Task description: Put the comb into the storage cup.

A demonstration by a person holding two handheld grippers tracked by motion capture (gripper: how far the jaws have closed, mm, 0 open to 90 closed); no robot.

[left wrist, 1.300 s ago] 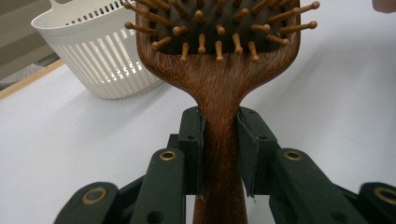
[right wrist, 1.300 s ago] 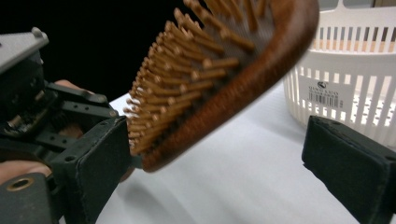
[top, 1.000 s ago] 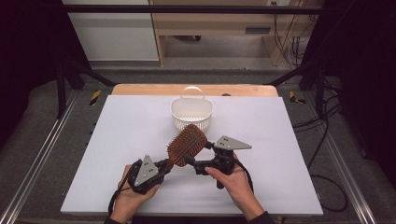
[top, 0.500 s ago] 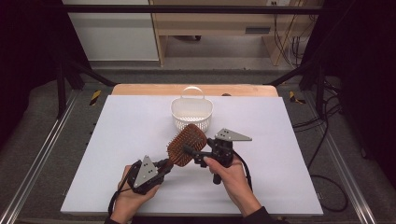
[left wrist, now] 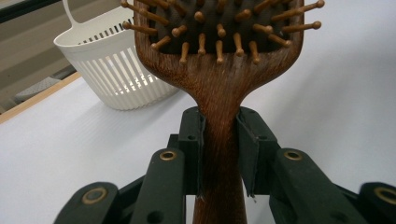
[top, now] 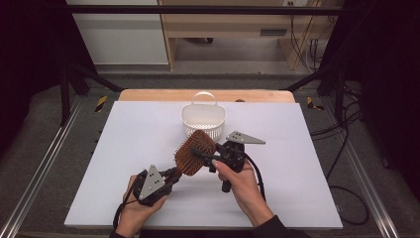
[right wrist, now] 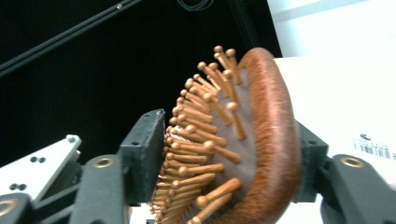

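Wooden hairbrush (top: 194, 152) handle clamped tight in left gripper (top: 171, 174), head raised over the white table (top: 307, 163), bristles up. Right gripper (top: 204, 156) straddles the head, one jaw on the bristle side, other on the back; jaws have just been closing, contact unclear. White slotted basket (top: 203, 119) just behind.

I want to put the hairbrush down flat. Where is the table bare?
The table is bare left of the white basket, right of it, and along the right edge. It is crowded at front centre, where both hands hold the hairbrush.
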